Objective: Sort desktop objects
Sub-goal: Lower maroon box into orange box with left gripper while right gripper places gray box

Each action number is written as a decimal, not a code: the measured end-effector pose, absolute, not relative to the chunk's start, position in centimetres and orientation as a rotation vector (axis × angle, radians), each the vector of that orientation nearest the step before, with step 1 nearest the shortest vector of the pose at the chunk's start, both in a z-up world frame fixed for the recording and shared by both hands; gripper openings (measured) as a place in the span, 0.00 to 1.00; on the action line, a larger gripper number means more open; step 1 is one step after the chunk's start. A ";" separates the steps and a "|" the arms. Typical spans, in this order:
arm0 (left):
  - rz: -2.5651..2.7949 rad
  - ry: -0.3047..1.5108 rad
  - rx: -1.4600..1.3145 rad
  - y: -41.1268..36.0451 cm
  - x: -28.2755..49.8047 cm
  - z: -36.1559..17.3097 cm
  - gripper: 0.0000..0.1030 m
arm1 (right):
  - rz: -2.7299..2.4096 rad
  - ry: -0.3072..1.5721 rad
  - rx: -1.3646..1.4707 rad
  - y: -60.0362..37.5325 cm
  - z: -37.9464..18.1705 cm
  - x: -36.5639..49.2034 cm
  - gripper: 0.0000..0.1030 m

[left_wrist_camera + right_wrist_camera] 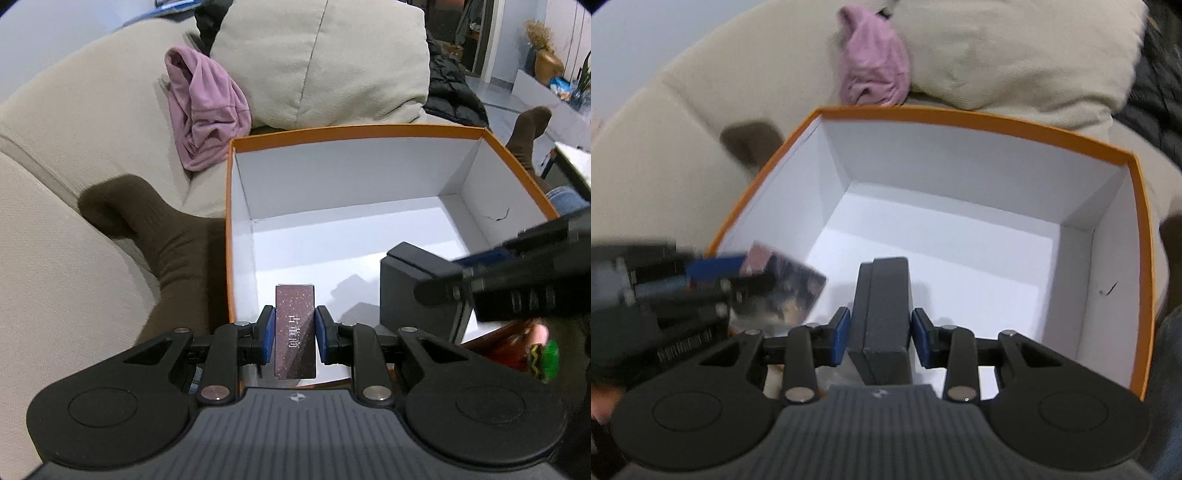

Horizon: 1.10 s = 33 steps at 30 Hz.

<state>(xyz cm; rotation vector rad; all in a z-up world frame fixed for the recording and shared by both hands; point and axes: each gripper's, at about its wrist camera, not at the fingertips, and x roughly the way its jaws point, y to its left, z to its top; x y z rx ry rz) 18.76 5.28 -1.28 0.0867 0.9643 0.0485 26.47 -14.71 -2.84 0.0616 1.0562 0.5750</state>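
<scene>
1. Grip on the left: the left hand-held gripper (295,334) is clenched on a slim maroon carton (295,332) with white printed characters, its blue pads (268,334) pressing the two long sides. The carton sticks out ahead of the fingers, likely so its free end can go down first.
2. Grip on the right: the right hand-held gripper (880,338) is clamped on a dark grey case (882,314), held edge-up between its pads, with a seam running along the top.
3. Position: both held items hang over the near edge of the orange box (369,130), whose white inside lies ahead of and below both grippers and looks bare.
4. Neighbours: seen from the left wrist, the grey case and right gripper sit just to the right; seen from the right wrist, the carton is a blur to the left.
5. Setting: the box rests on a beige sofa (92,122), with a pink garment (207,107) beyond its far left corner and a brown sock (166,236) left of it.
6. Judgement: both items seem ready to be lowered and let go inside, side by side without colliding.
</scene>
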 end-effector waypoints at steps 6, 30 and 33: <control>0.061 0.960 0.108 5.1 18.7 -1.5 0.25 | 0.542 1.001 0.128 -12.8 -2.5 26.6 0.36; -0.051 0.781 -0.172 9.5 15.9 1.2 0.29 | 0.585 1.146 0.146 -10.5 -4.6 26.1 0.36; 0.002 0.765 -0.240 11.0 15.9 1.4 0.31 | 0.576 1.148 0.152 -10.2 -4.6 26.1 0.36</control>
